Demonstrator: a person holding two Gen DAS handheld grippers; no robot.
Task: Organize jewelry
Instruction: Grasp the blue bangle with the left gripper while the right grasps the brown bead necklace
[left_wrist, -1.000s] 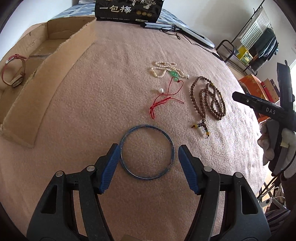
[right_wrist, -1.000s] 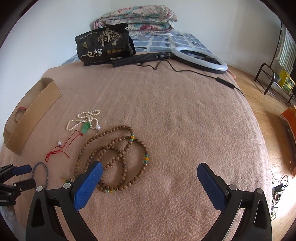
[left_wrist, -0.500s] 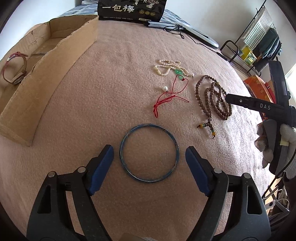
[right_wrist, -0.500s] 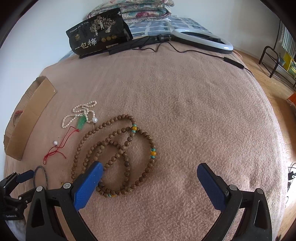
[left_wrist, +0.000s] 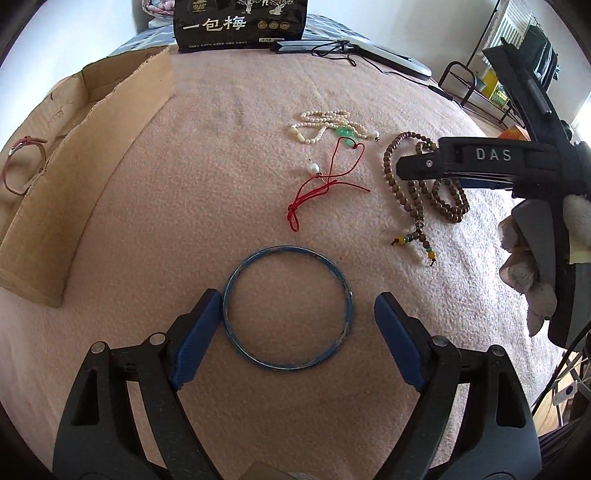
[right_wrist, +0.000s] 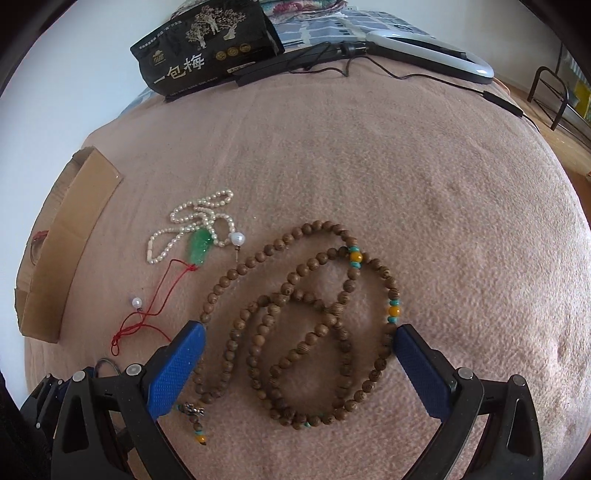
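Observation:
A blue bangle (left_wrist: 287, 307) lies flat on the pink blanket. My left gripper (left_wrist: 291, 343) is open around it, the left pad touching its rim, the right pad apart. A long brown wooden bead necklace (right_wrist: 306, 325) lies coiled between the open fingers of my right gripper (right_wrist: 295, 369), which hovers just over it; it also shows in the left wrist view (left_wrist: 417, 192). A pearl strand (right_wrist: 192, 225), a green pendant on red cord (right_wrist: 199, 249) and a loose pearl earring (right_wrist: 137, 302) lie left of the beads. A pink watch (left_wrist: 22, 164) lies in the cardboard box (left_wrist: 74, 177).
A black snack bag (right_wrist: 207, 51) and a ring light with cable (right_wrist: 432, 55) lie at the far side of the bed. The cardboard box (right_wrist: 62, 254) sits at the left edge. Racks and floor lie beyond the bed's right side.
My right gripper has moved forward and down over the wooden beads. My left gripper opened wider and shifted, so its left pad now touches the bangle.

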